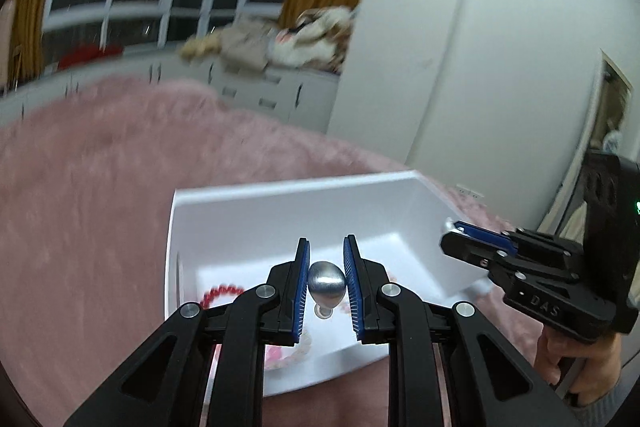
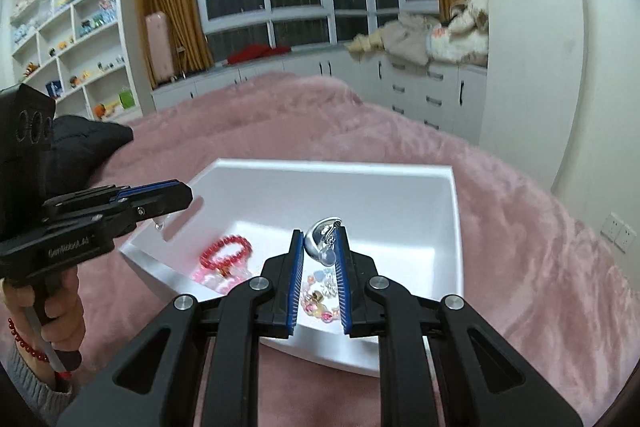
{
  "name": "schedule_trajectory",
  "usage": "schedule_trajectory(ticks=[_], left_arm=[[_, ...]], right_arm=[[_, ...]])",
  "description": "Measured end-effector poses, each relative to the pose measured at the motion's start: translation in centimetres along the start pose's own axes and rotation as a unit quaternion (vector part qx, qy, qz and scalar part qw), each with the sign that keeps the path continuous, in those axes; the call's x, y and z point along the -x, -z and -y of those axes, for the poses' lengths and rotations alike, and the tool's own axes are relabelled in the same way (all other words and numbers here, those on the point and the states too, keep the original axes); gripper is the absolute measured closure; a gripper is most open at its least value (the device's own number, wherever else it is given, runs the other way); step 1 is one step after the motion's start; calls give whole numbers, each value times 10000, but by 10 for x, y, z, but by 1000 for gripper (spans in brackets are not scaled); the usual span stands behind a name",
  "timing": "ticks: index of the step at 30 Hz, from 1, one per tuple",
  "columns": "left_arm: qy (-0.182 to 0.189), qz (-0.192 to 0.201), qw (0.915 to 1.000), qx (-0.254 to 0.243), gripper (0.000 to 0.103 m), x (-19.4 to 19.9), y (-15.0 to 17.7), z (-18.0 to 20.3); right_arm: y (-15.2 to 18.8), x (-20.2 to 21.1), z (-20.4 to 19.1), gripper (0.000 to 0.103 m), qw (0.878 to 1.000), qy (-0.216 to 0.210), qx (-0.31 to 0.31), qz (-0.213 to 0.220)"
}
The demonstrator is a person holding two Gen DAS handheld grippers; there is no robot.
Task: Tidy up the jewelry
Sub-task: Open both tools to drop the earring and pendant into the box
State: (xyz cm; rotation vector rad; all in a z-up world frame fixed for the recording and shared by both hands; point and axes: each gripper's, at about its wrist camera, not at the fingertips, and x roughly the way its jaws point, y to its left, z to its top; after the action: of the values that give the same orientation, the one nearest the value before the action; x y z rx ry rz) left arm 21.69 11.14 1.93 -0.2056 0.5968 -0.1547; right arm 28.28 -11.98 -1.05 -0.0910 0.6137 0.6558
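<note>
1. Left gripper, lower centre of the left wrist view: blue-padded fingers pinch a silver egg-shaped earring, matte and rounded, with a small clear stopper below it. Seen from the right wrist view, the same gripper enters at middle left, its tips over the near-left rim of the tray.
2. Right gripper, lower centre of the right wrist view: fingers drawn close together on a second silver earring, shiny, showing its clip side. In the left wrist view this gripper sits at middle right, over the tray's right wall, a glint of silver at its tips.
3. White tray, rectangular with high sloped walls and a slot handle in its left wall; rests on the pink plush bed cover. Both earrings hang above its interior.
4. Red bead bracelet, lying on the tray floor, left of centre; also visible in the left wrist view, partly behind the left gripper.
5. Pale pink bead bracelet, touching the red one on its near side.
6. Mixed small beads and charms, pink, white and amber, on the tray floor between the right gripper's fingers; individual pieces too small to identify.
</note>
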Motion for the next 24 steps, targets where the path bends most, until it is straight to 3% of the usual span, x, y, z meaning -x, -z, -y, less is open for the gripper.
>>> schedule_trajectory(ticks=[8,11,12,14,16,19,21,24], left_arm=[[-22,-360,9990,266,80,-29,9,-23],[-1,-484,9984,299,72,-39,10,-26],[-46,-494,9983,303,65,-41,11,-27],[-125,-420,9984,355,56,-40,12,-29],[-198,-326,9984,413,44,-33,12,-30],[-274,-143,9987,417,27,-13,11,-27],[-357,16,9986,393,13,5,8,-22],[-533,247,9978,314,9,36,3,-10]], right_arm=[[4,-23,-1,86,9997,133,-53,-180],[4,-26,0,84,9996,199,-68,-197],[4,-25,-1,80,9996,215,-77,-162],[5,-21,-1,51,9995,294,-117,-38],[5,-12,-1,42,9992,348,-160,121],[5,9,-2,9,9972,552,-233,453],[4,25,-4,5,9952,673,-230,673],[-1,55,-10,5,9944,660,-241,794]])
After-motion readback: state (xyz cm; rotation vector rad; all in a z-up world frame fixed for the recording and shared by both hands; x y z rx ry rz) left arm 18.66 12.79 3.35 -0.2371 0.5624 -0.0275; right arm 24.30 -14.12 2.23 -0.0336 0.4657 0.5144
